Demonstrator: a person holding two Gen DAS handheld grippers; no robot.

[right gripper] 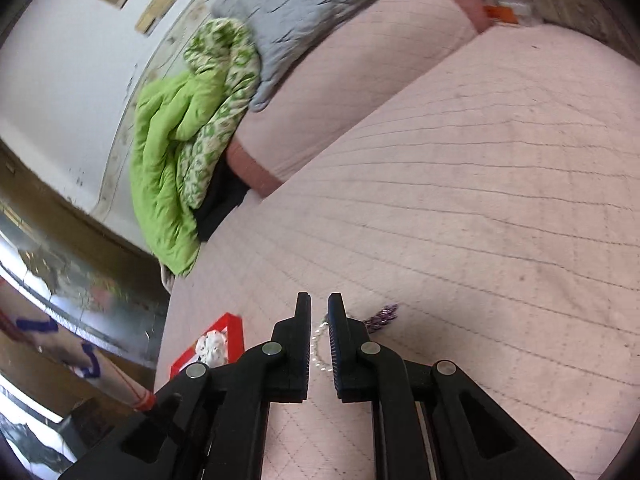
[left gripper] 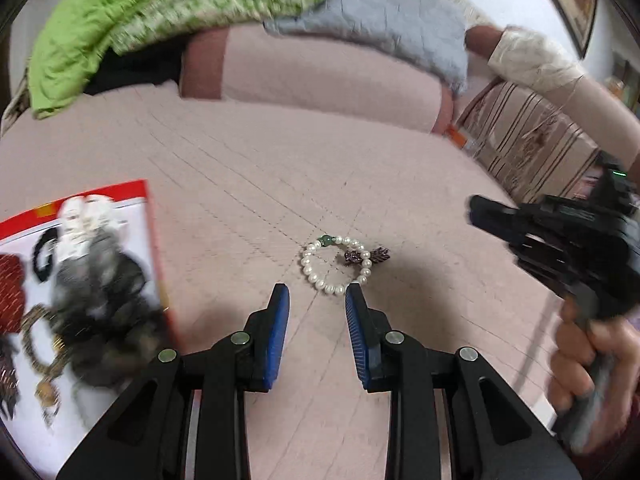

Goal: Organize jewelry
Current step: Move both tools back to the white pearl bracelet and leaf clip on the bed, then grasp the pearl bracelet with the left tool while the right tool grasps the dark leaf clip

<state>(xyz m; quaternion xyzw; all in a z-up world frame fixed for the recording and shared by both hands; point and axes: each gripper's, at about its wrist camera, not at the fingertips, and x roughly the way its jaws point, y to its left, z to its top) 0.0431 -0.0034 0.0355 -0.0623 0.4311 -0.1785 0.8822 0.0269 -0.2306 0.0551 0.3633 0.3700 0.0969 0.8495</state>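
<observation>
A white pearl bracelet (left gripper: 334, 265) with a green bead and a dark purple charm lies flat on the pink quilted bed. My left gripper (left gripper: 317, 295) is open, its blue-padded fingertips just short of the bracelet, which lies ahead between them. A red-edged white tray (left gripper: 150, 216) holding several jewelry pieces and hair ties sits at the left. My right gripper (right gripper: 319, 307) hovers over the bed, its jaws a narrow gap apart and empty; the bracelet (right gripper: 318, 344) and its purple charm (right gripper: 382, 315) show below and behind its fingers. The right gripper's body (left gripper: 560, 236) appears at the right, hand-held.
A green blanket (left gripper: 132, 20) and a grey quilt (left gripper: 380, 20) are piled on a pink bolster (left gripper: 320, 76) at the back. A striped cushion (left gripper: 532, 140) lies at the right. The tray (right gripper: 234, 334) lies near the bed's left edge.
</observation>
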